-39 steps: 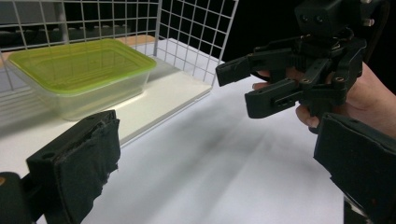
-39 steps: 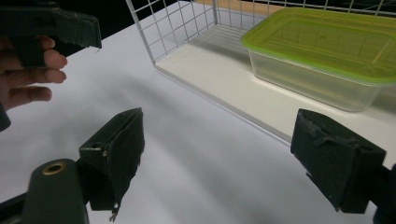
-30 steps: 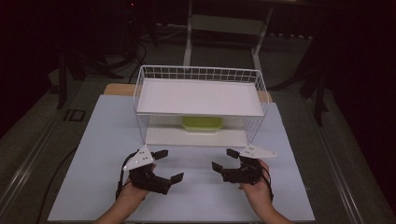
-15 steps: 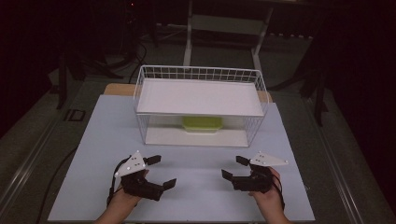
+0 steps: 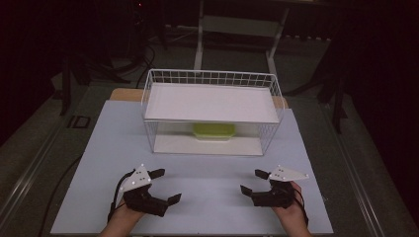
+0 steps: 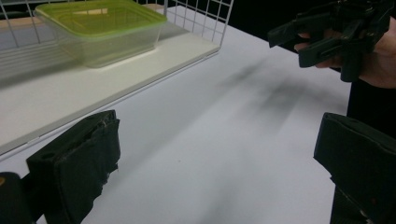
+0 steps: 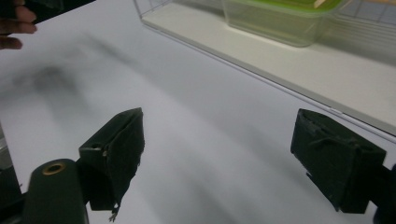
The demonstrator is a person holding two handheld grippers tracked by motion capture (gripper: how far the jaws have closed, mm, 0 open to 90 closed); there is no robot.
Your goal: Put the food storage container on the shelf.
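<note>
A clear container with a green lid (image 5: 213, 131) (image 6: 100, 29) (image 7: 280, 17) rests on the lower shelf of a white wire rack (image 5: 212, 94). My left gripper (image 5: 165, 186) (image 6: 215, 163) is held open near the table's front left, nothing between its jaws. Open too is my right gripper (image 5: 253, 181) (image 7: 233, 158), at the front right, and it holds nothing. Both stand well short of the rack, their jaws turned inward toward each other. In the left gripper view the right gripper (image 6: 308, 39) shows at the upper right, in a hand.
The rack has a white upper shelf (image 5: 212, 102) and a white base board (image 5: 173, 144) (image 6: 60, 100) (image 7: 299, 65). It stands at the back of a pale table top (image 5: 212, 173). Dark floor, cables and a stand's legs (image 5: 200, 39) lie beyond the table.
Both hands have drawn back toward the front edge and moved apart, the left gripper leftward and the right gripper rightward. Both stay open.
</note>
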